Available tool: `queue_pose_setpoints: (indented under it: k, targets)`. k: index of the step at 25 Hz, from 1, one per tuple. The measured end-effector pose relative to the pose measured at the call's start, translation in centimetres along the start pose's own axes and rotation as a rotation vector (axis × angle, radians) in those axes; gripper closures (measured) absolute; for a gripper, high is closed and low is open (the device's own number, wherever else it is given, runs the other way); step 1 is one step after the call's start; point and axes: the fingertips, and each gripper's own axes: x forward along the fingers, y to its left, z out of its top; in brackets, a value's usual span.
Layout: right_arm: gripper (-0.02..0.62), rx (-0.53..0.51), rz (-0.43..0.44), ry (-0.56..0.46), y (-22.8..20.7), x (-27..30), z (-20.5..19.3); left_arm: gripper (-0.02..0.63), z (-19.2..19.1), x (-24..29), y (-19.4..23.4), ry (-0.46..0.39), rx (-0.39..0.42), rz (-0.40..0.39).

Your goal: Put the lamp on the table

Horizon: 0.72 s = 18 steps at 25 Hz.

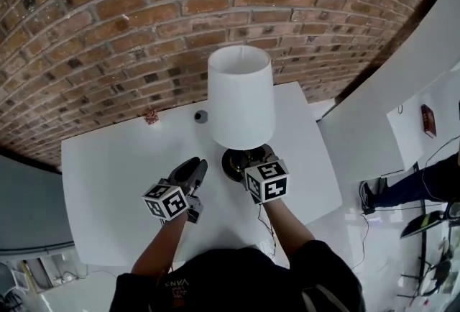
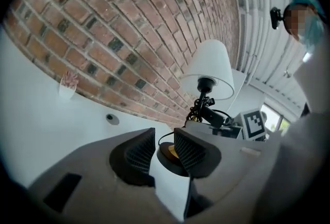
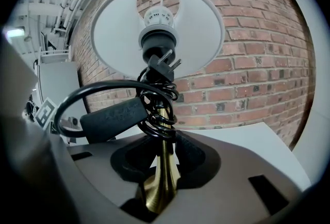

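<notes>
The lamp [image 1: 241,98] is set on the tabletop [image 1: 108,181] near its rear edge, before the brick wall [image 1: 108,30]. Its stem is enclosed by the right tongs [image 1: 253,159]; the left tongs [image 1: 197,167] are held just left of its base.

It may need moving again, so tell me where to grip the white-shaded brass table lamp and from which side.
Grip the slim brass stem below the coiled black cord, coming in level from the person's side, as the right tongs do. The wide white shade blocks any approach from above; the narrow upright stem fits between the jaws.
</notes>
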Motion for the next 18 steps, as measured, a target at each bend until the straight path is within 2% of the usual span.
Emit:
queue_pose_setpoints:
  k: [3,7,14,18]
  targets:
    - [0.488,-0.007,-0.005,-0.002,-2.1,1.7,-0.2,0.524,0.7,1.4,1.9,0.006,0.069,0.063]
    - [0.488,-0.035,-0.016,0.001,-4.6,4.0,-0.3,0.571,1.7,2.3,4.5,-0.008,0.092,0.131]
    - [0.488,-0.07,-0.031,-0.049,-8.3,7.8,1.1,0.6,3.3,4.2,6.5,-0.032,0.193,0.19]
    - [0.488,-0.078,-0.032,-0.109,-9.6,9.4,1.8,0.6,3.3,5.6,6.6,-0.016,0.24,0.188]
